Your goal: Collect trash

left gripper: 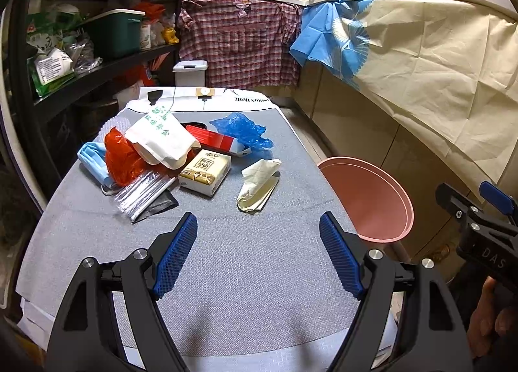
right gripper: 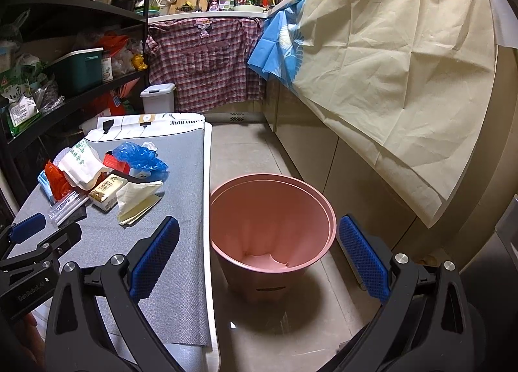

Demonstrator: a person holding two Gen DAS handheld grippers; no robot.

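Observation:
A pile of trash lies on the grey table (left gripper: 246, 275): crumpled cream paper (left gripper: 259, 186), a tissue pack (left gripper: 205, 173), a blue plastic bag (left gripper: 242, 129), a red bag (left gripper: 121, 158), a white paper bag (left gripper: 162, 139), a face mask (left gripper: 92, 158) and clear wrappers (left gripper: 142, 192). A pink bin (right gripper: 272, 229) stands on the floor right of the table, empty. My left gripper (left gripper: 259, 233) is open and empty above the table's near part, short of the pile. My right gripper (right gripper: 259, 242) is open and empty above the bin.
A black shelf (left gripper: 97, 74) full of goods runs along the left. A cream cloth (right gripper: 388, 81) hangs over the counter on the right. A plaid shirt (left gripper: 239, 48) hangs at the back, with a small white bin (left gripper: 191, 72) below it.

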